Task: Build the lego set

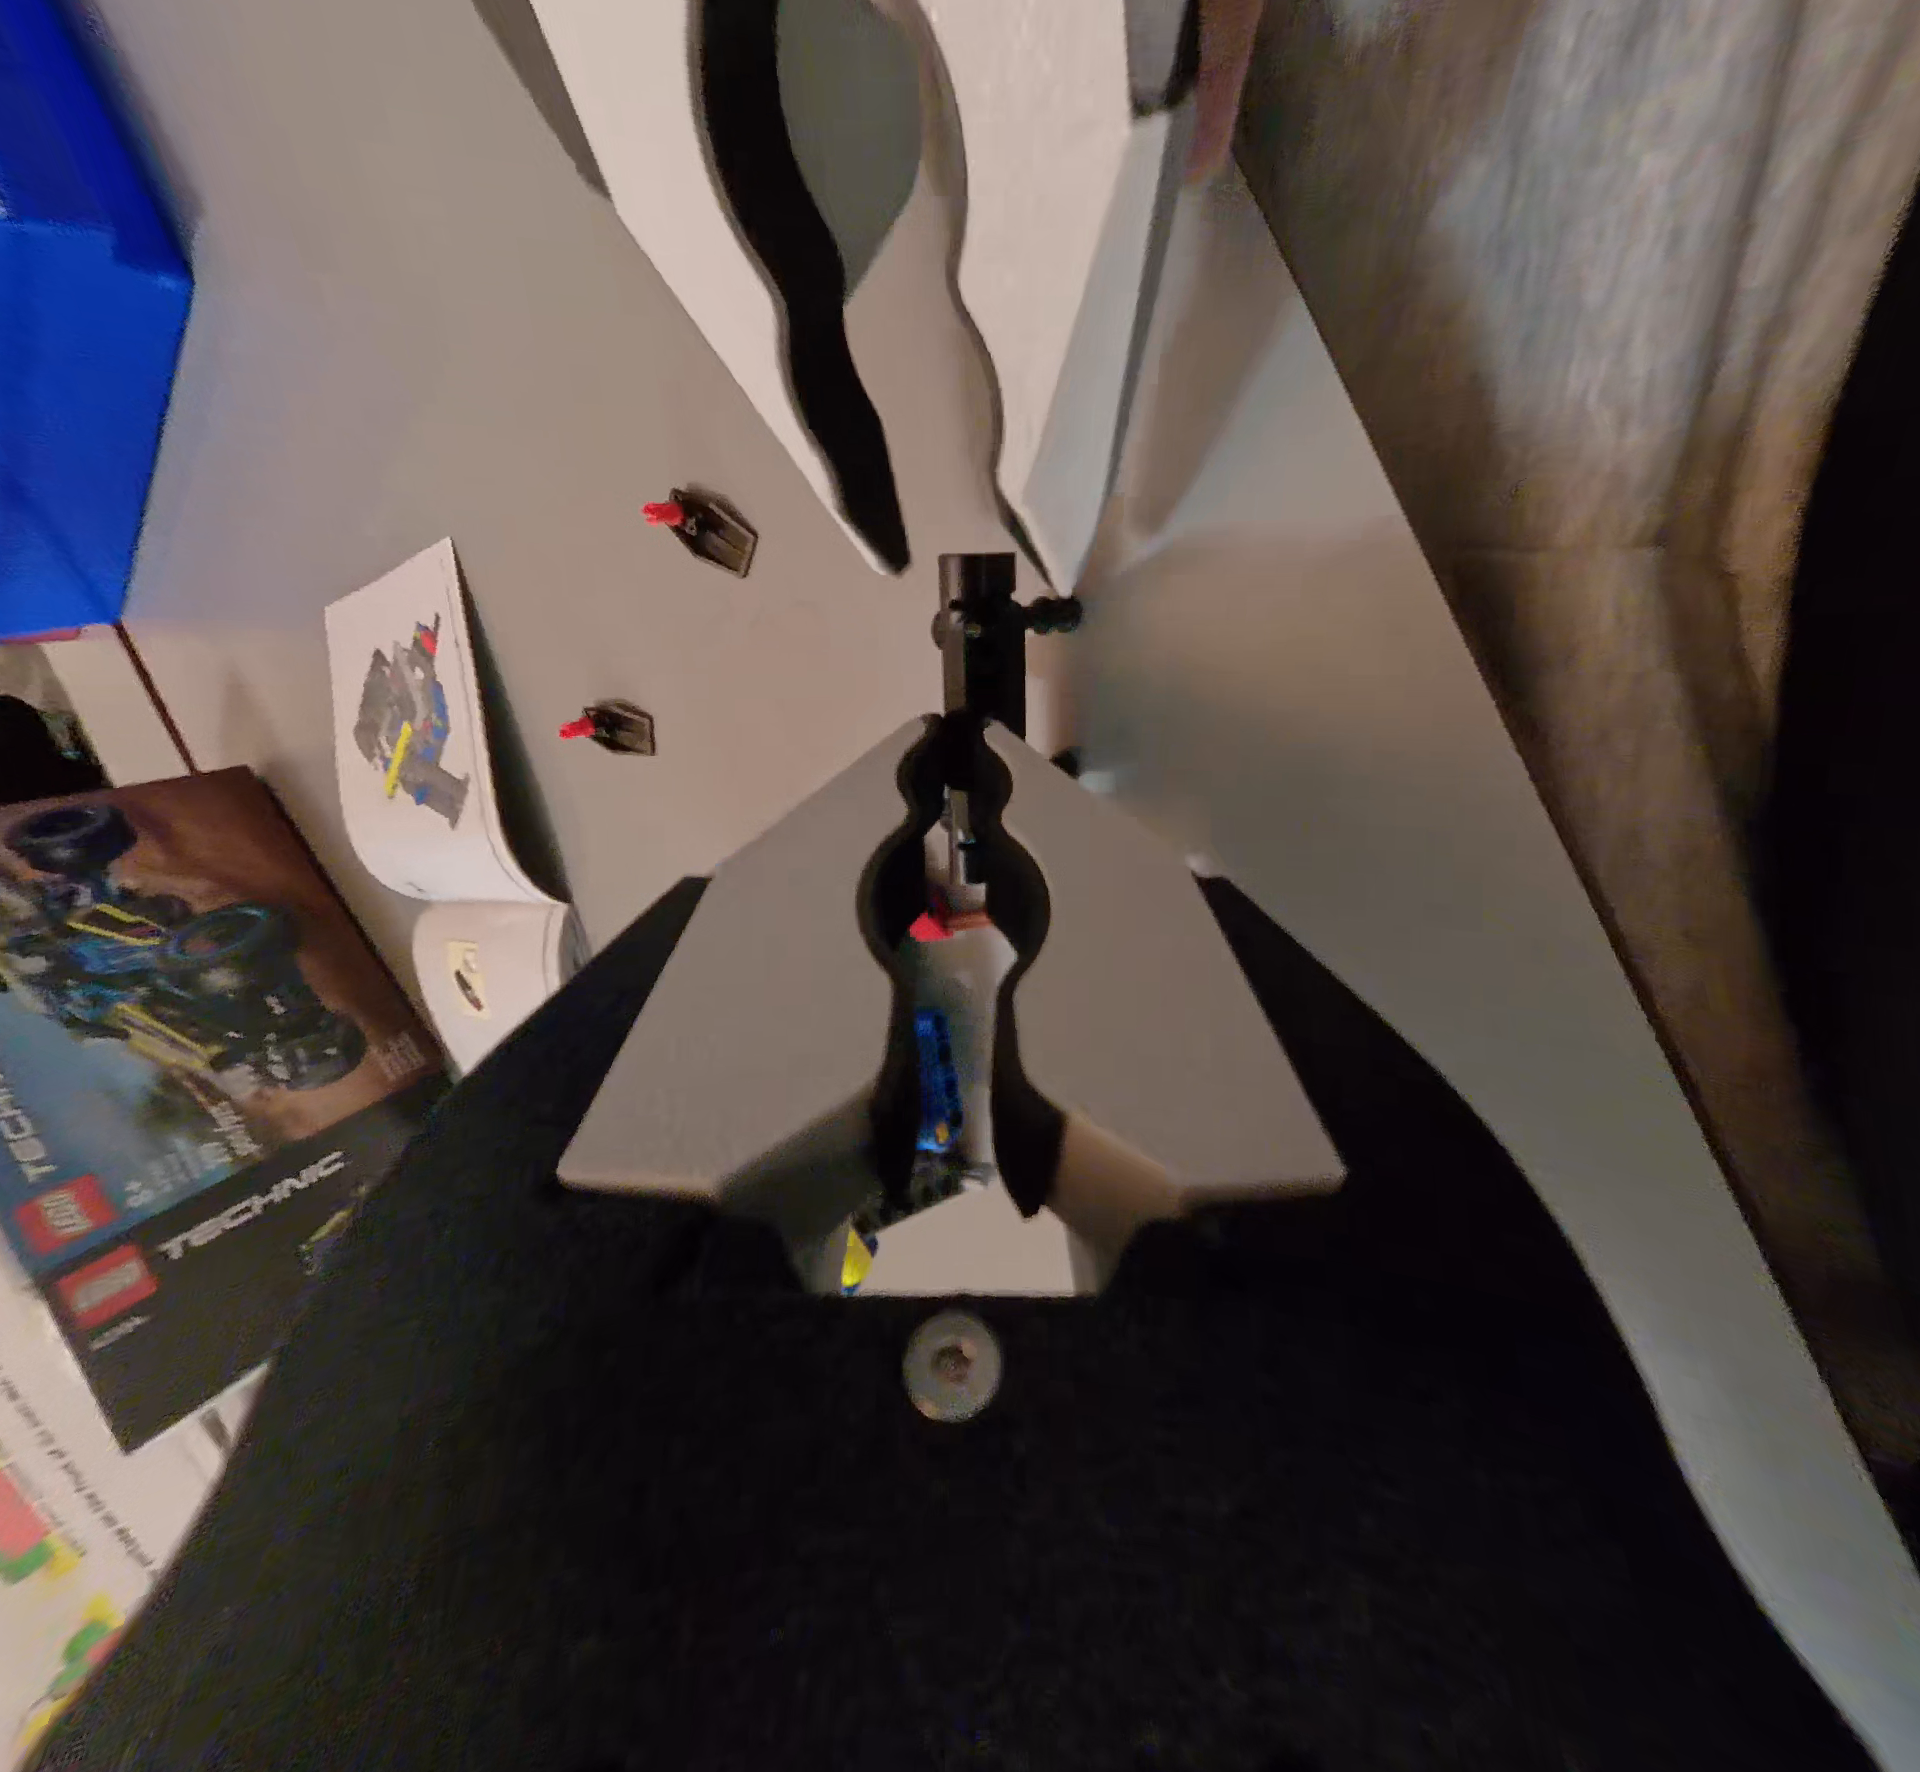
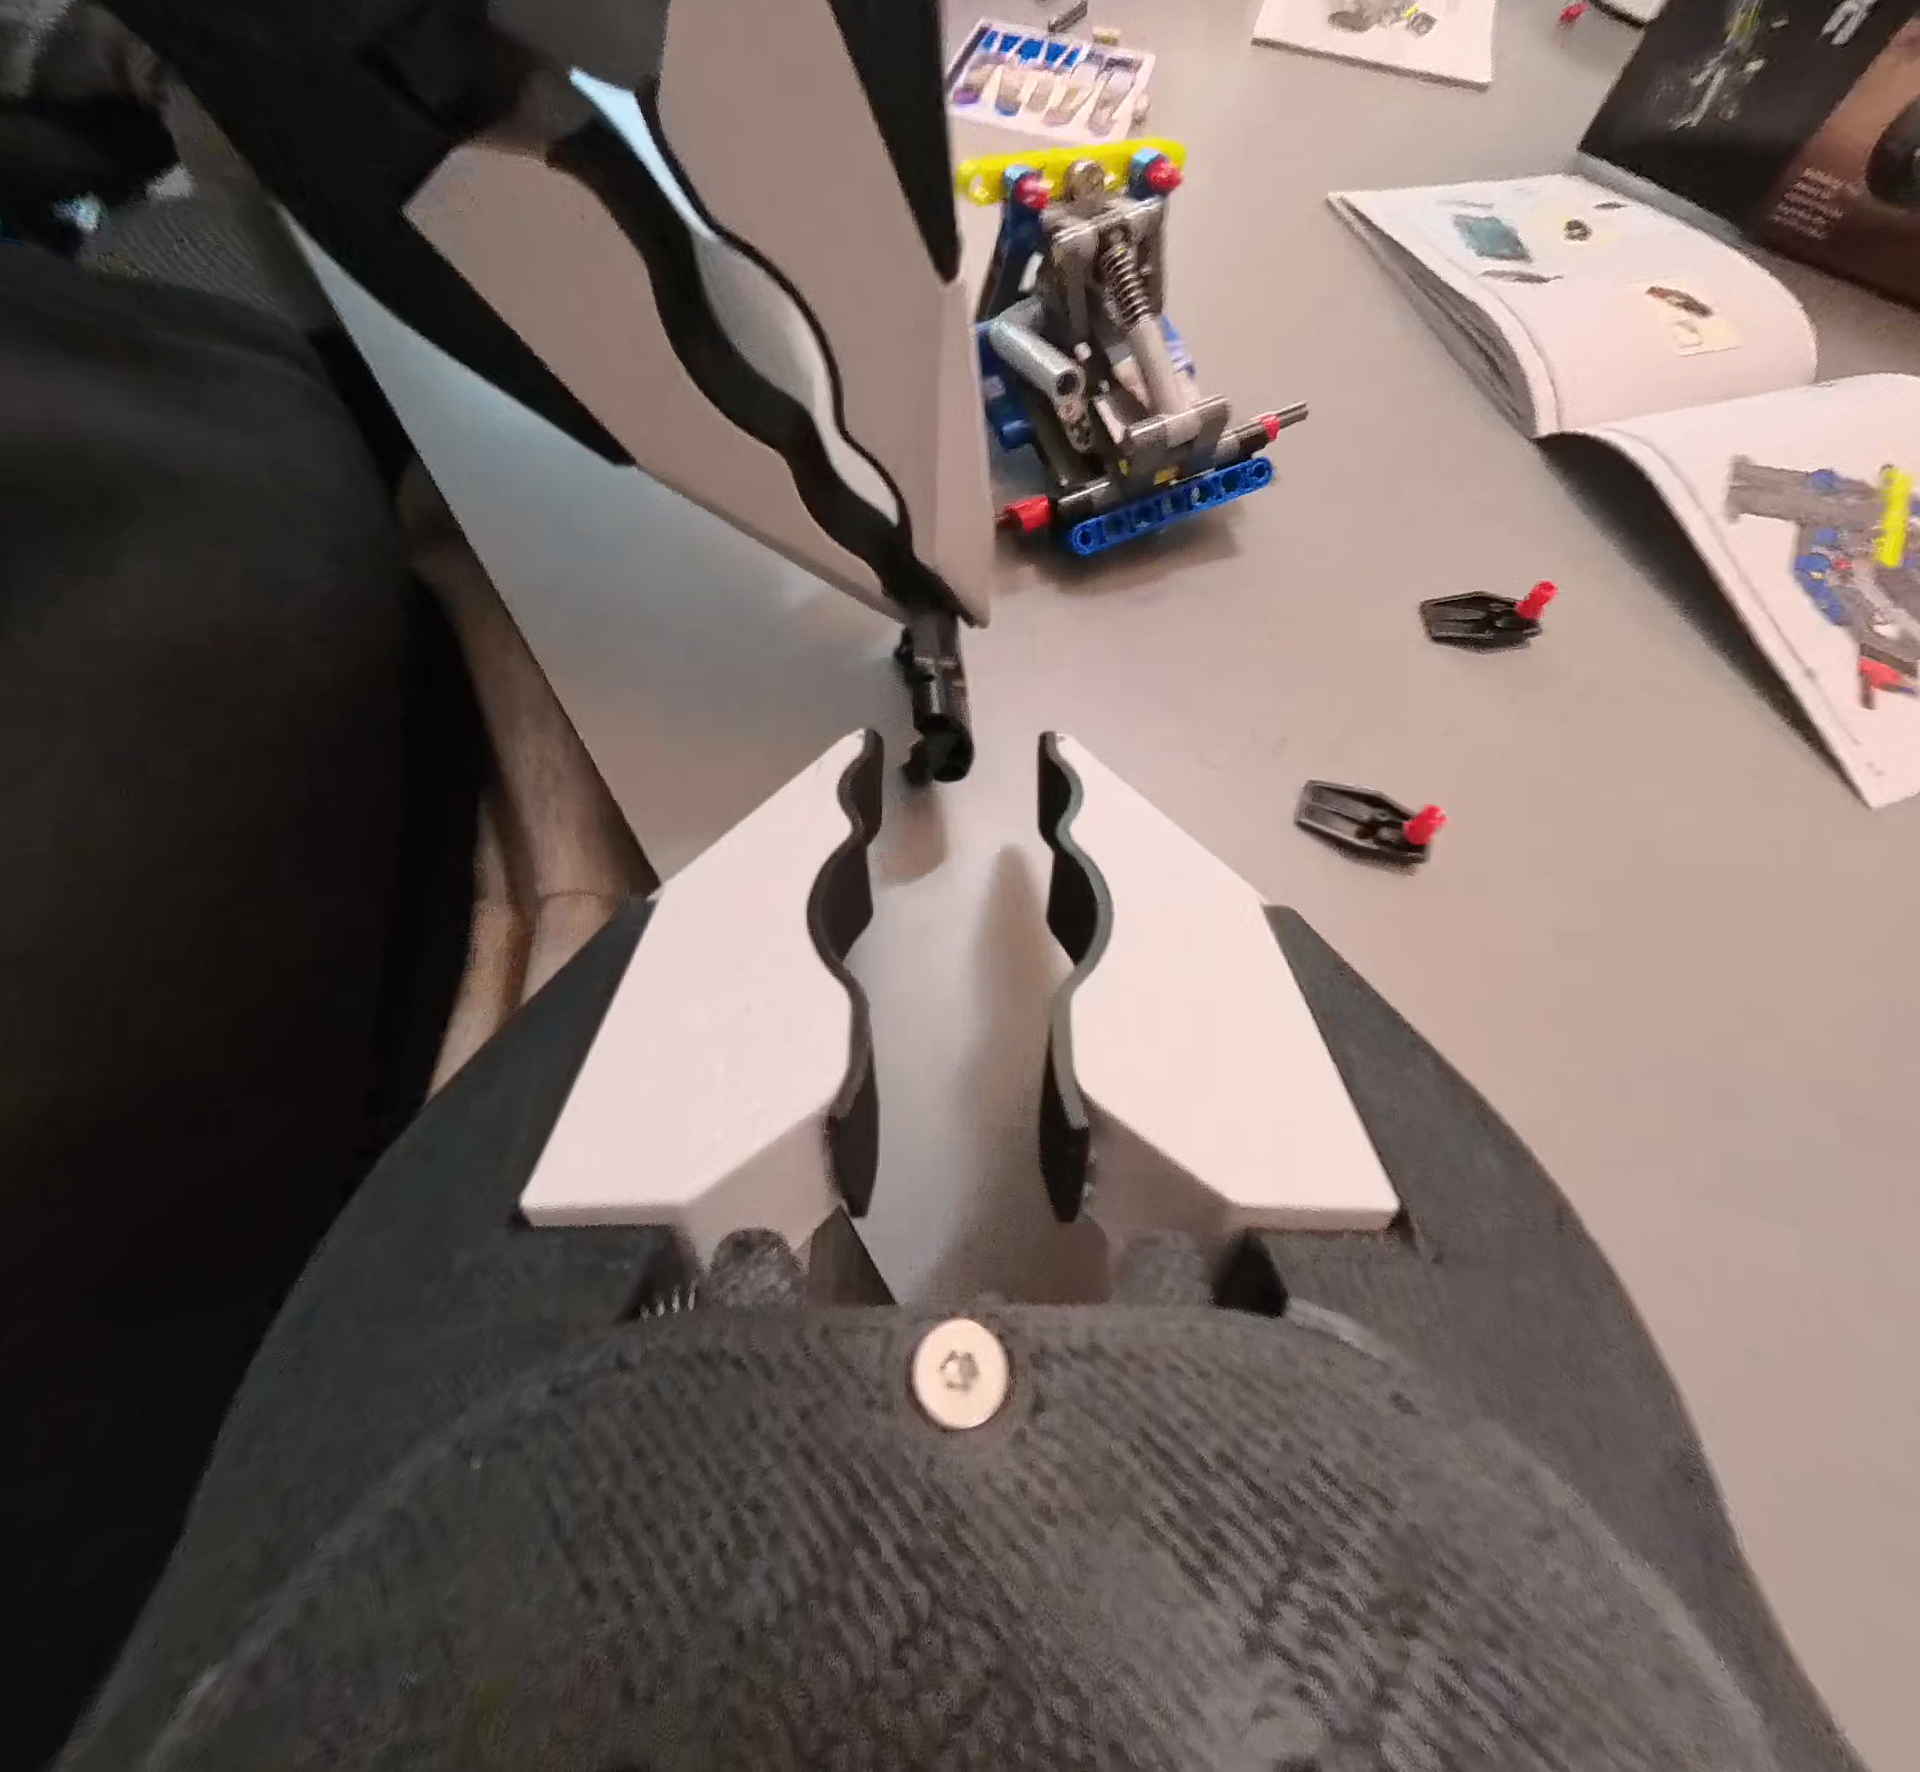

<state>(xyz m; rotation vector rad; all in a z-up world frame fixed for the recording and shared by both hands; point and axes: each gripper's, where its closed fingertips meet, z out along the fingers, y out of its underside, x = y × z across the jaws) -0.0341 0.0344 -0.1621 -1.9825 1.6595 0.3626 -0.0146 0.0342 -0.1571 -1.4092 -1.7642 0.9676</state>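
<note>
Right wrist view shows the left gripper [image 2: 935,605] reaching down from the top left, its two pale fingers closed on the upper end of a small black connector piece [image 2: 935,694], which hangs from the tips over the grey table [image 2: 1351,995], near the table's near edge on the person's side. The right gripper [image 2: 956,756] sits just below it with its jaws apart; the lower end of the black piece hangs just ahead of the gap and close to the left-hand fingertip [image 2: 857,766], with no pad pressing on it.

In the left wrist view the same grip is seen along the fingers: the left gripper [image 1: 961,730] pinches the black connector piece [image 1: 977,642], which sticks out beyond the tips with a short pin to one side, and the right gripper [image 1: 956,559] comes in from the top with its tips on either side of the far end.

To handle this well, I judge the pinch on the piece should stay firm and steady, since the hold is only at the very tips and a sideways nudge could twist it out. The open jaws want centring on the piece, as it sits off toward one finger.

Farther in on the table stand a partly built blue and grey model [image 2: 1122,351], two black panels with red pins [image 2: 1361,823] and an open instruction booklet [image 2: 1610,320] toward the right edge.
</note>
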